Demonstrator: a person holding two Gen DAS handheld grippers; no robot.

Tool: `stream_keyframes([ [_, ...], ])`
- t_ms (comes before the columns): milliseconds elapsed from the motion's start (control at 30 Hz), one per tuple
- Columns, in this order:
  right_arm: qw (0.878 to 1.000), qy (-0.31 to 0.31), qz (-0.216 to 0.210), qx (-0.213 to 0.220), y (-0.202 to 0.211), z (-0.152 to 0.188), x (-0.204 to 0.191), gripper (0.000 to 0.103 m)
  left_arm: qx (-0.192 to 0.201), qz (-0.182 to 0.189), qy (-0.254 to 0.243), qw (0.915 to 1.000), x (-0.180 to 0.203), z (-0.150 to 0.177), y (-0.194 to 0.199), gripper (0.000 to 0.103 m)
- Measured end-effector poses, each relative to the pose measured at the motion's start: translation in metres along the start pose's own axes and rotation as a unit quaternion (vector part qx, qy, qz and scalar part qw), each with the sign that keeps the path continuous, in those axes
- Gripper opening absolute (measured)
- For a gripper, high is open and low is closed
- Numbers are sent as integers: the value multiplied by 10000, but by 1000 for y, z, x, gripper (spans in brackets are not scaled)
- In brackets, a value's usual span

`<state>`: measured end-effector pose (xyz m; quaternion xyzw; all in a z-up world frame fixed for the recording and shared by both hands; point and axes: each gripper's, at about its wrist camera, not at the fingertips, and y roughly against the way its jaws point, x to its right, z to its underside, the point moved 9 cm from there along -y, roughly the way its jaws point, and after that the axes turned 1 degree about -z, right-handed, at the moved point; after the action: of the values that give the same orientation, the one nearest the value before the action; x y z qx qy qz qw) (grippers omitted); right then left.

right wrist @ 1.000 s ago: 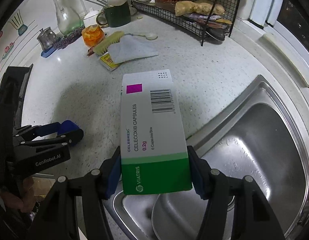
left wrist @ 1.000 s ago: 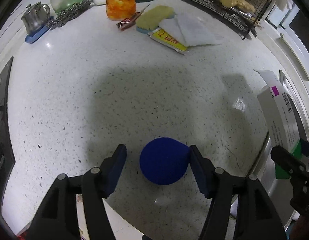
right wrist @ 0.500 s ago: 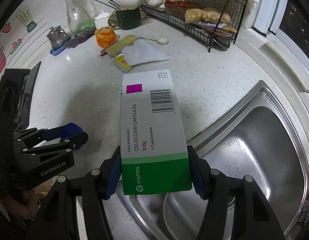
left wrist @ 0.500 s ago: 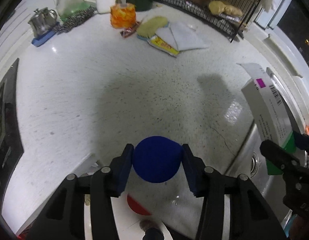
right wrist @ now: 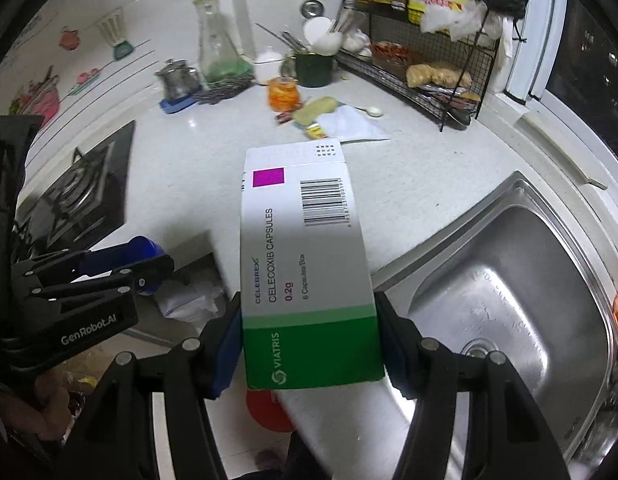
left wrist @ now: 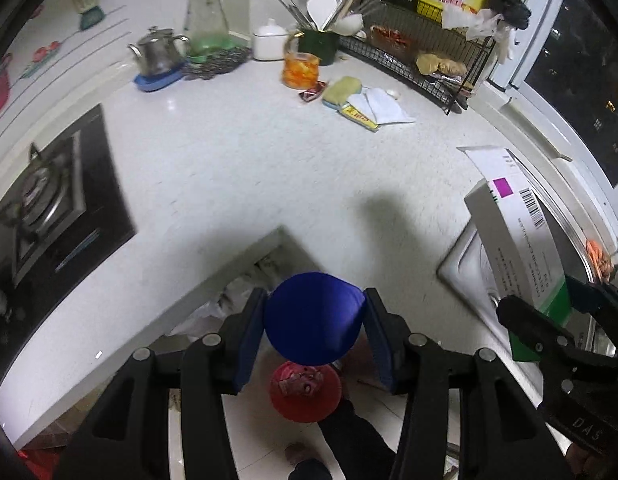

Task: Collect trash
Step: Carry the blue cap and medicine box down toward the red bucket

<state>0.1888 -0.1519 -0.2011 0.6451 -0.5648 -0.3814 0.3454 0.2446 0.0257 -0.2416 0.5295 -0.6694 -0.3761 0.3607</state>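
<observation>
My left gripper (left wrist: 315, 306) is shut on a round dark-blue cap (left wrist: 315, 320), its pads pressing both sides. It hangs past the counter's front edge, over a red bin (left wrist: 305, 394) on the floor with crumpled trash inside. My right gripper (right wrist: 309, 320) is shut on a white and green medicine box (right wrist: 305, 240) at its green end, above the sink's corner. In the left wrist view the medicine box (left wrist: 517, 232) and right gripper (left wrist: 549, 332) show at the right. In the right wrist view the left gripper (right wrist: 109, 272) with the blue cap (right wrist: 143, 246) is at the left, and the red bin (right wrist: 265, 408) peeks out below the box.
A steel sink (right wrist: 529, 280) lies to the right and a gas stove (left wrist: 49, 208) to the left. At the counter's back are a sponge (left wrist: 343, 88), a white cloth (left wrist: 383, 106), a yellow packet (left wrist: 359, 118), an orange jar (left wrist: 301, 70), a kettle (left wrist: 157, 54) and a wire rack (left wrist: 421, 56). Crumpled bags (right wrist: 189, 300) lie under the counter's edge.
The left gripper closed on the blue cap, lifted it off the counter and drew back over the edge above the red bin. The right gripper rose and pulled back with the box.
</observation>
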Motion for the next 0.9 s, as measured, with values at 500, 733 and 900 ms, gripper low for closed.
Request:
stream_keyframes([
  [500,9992,138,-170,-339,9,92,-74,58,-356,-20,267,9990,-53,118,27,46],
  [733,9966,190,-275,-759,-24,129,-82,58,-794,-42,399,9960,-59,172,-8,46],
  [900,9940,363,-278,-994,-67,152,-81,58,-1036,-21,447,9936,-62,203,-46,46],
])
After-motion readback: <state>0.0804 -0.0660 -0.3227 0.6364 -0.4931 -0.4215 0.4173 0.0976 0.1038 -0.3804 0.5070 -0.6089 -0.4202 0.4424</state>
